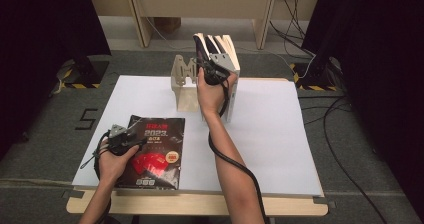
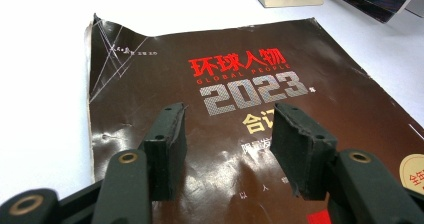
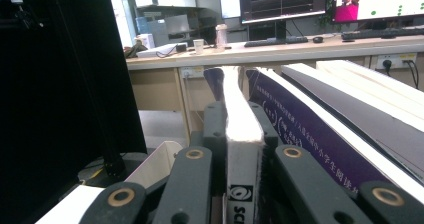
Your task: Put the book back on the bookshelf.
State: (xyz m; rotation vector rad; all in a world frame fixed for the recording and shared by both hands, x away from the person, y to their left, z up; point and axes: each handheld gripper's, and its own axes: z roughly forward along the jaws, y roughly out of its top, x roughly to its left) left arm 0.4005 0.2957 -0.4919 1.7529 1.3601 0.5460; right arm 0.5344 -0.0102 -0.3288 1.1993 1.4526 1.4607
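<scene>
A dark magazine (image 1: 152, 151) (image 2: 240, 99) with red and silver print lies flat on the white table top near its front left. My left gripper (image 1: 132, 143) (image 2: 227, 144) hovers just over the cover's left part, open, nothing between its pads. Several books (image 1: 220, 51) stand leaning in a wooden rack (image 1: 182, 79) at the back middle. My right gripper (image 1: 207, 64) (image 3: 240, 134) is shut on the spine edge of the leftmost book (image 3: 240, 124), a thin white-edged one. A purple book (image 3: 305, 129) leans right beside it.
The white table top (image 1: 280, 134) has free room on its right half. The rack's empty wooden divider (image 1: 181, 71) stands left of the books. Black cables trail from both grippers; dark curtains and a desk with monitors (image 3: 285, 1) lie beyond.
</scene>
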